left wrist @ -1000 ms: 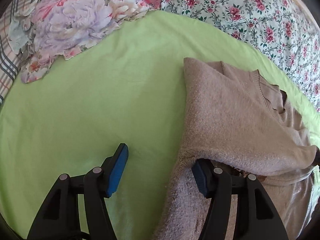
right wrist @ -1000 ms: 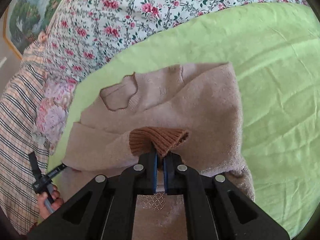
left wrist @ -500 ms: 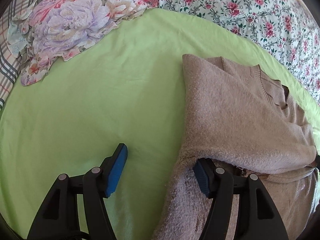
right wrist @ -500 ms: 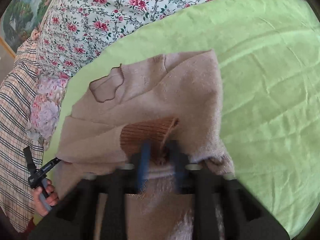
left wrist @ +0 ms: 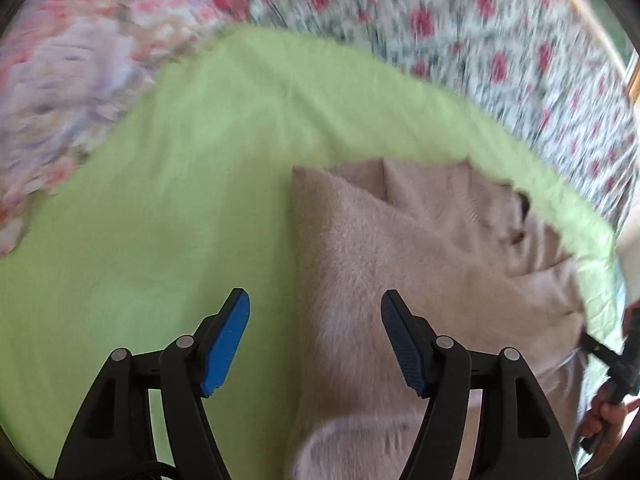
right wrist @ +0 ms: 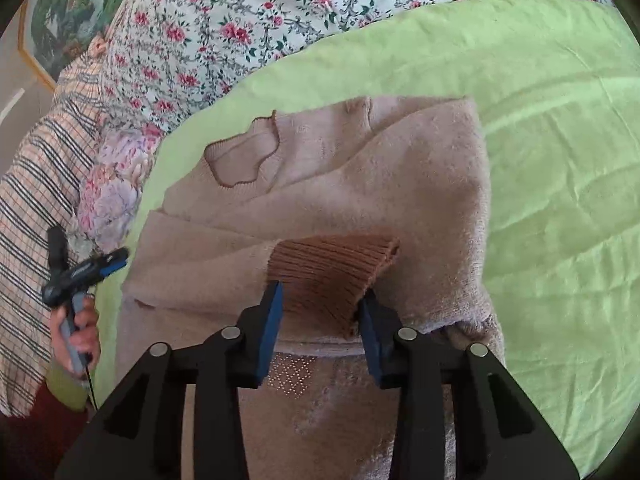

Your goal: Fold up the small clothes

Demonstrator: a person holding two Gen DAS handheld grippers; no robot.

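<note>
Right gripper (right wrist: pixel 320 312) jaws are letting go after a second ago pinching the brown ribbed cuff (right wrist: pixel 332 276), now loose between them mid-frame on the folded beige sweater (right wrist: pixel 360 184), while left gripper (left wrist: pixel 316 332), wide and empty, is shifting over its edge, so sleeve fold looks placed.

Fuzzy knit sweater (right wrist: pixel 400 184), ribbed cuff (right wrist: pixel 332 276)

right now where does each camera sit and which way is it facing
Left wrist: on the left tool, angled down at the sweater edge on the green sheet; its open blue pads and the other hand show.
Right wrist: on the right tool, angled down at the brown cuff between its open pads; the left hand shows.
Shared: sweater, green sheet, floral bedding.
</note>
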